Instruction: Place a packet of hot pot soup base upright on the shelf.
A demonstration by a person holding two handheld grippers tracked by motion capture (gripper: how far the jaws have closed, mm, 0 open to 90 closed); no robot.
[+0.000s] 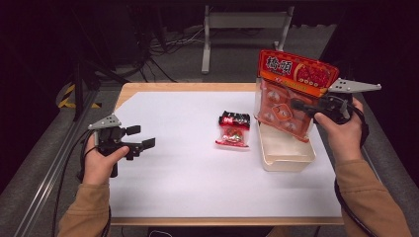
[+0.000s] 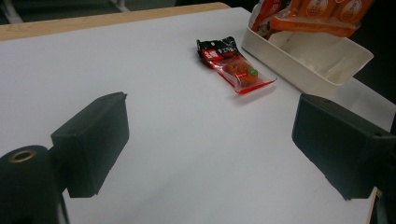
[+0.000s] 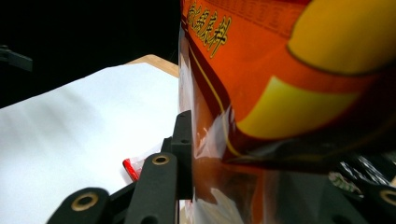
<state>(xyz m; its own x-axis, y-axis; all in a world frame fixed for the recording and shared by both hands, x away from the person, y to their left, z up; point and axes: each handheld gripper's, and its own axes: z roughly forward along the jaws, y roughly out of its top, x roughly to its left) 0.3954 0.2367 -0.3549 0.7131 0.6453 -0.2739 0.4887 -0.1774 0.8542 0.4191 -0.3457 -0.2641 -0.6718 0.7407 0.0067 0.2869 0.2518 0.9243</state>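
Right gripper (image 1: pixel 300 105) jaws grip the bag (image 1: pixel 291 94) over the tray (image 1: pixel 286 150); lower it squarely inside. Left gripper (image 1: pixel 141 137) jaws open.

The big orange snack bag (image 1: pixel 291 94) has two large white Chinese signs at its top, on a dark red band. They look like 橋頭, but they are small and a bit blurry. In the right gripper view, yellow Chinese writing runs along the bag's top edge, with rows of tiny print beside it, too small to read. The small red and black packet (image 1: pixel 233 129) has white signs on its black end, and they are too blurry to read.
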